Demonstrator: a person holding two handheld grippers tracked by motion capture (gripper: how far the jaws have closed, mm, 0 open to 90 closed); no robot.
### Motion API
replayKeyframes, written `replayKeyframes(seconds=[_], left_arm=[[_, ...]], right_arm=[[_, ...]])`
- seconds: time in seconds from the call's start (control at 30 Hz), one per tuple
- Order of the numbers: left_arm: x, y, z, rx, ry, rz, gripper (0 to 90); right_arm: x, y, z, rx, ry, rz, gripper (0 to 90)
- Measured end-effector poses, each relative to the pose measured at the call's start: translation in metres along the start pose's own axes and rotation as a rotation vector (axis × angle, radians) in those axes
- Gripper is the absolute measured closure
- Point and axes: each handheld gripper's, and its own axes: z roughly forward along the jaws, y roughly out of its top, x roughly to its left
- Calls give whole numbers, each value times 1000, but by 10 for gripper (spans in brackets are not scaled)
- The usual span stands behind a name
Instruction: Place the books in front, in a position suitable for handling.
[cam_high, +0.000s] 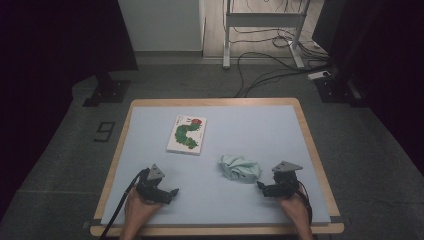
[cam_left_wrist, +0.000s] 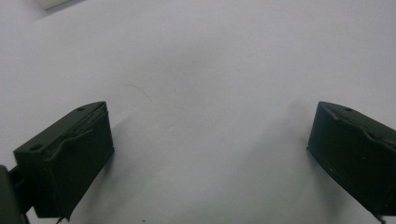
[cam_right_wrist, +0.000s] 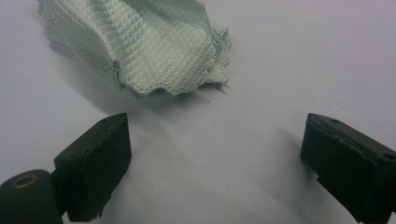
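Near the lower right of the high view, the right gripper (cam_high: 261, 187) rests on the pale blue mat (cam_high: 250, 125), held by a hand (cam_high: 295, 207) coming in from the bottom edge, its jaws pointing left toward the crumpled mint-green cloth (cam_high: 239, 168) just beside it, apart from it. Up close in the right gripper view, that cloth (cam_right_wrist: 140, 46) fills the upper left of the frame, its waffle weave and wavy hem plain, while the right gripper (cam_right_wrist: 212, 163) stands spread wide with bare mat between its jaws. At the lower left of the high view, the left gripper (cam_high: 172, 192) lies on the mat, well apart from the cloth; the left gripper view shows it (cam_left_wrist: 210, 154) wide too, holding nothing. A picture book (cam_high: 187, 135) with a green caterpillar lies flat above centre-left.
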Motion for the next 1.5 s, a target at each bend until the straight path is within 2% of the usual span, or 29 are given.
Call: replayKeyframes(seconds=[0.07, 0.33, 0.6, 0.67, 1.17, 1.5], left_arm=[[0, 0, 0, -1, 1, 0, 1], [0, 0, 0, -2, 1, 0, 2], [-1, 0, 0, -4, 2, 2, 7], [-1, 0, 0, -4, 2, 3, 7], [-1, 0, 0, -4, 1, 2, 7], [-1, 0, 0, -4, 0, 3, 8]], right_arm=[[1, -1, -1, 10, 6, -1, 13], [6, 2, -7, -7, 39, -7, 13], [18, 20, -9, -13, 97, -62, 11], [19, 23, -8, -13, 99, -69, 11], [35, 56, 9, -11, 112, -143, 23], [47, 78, 26, 3, 146, -183, 0]])
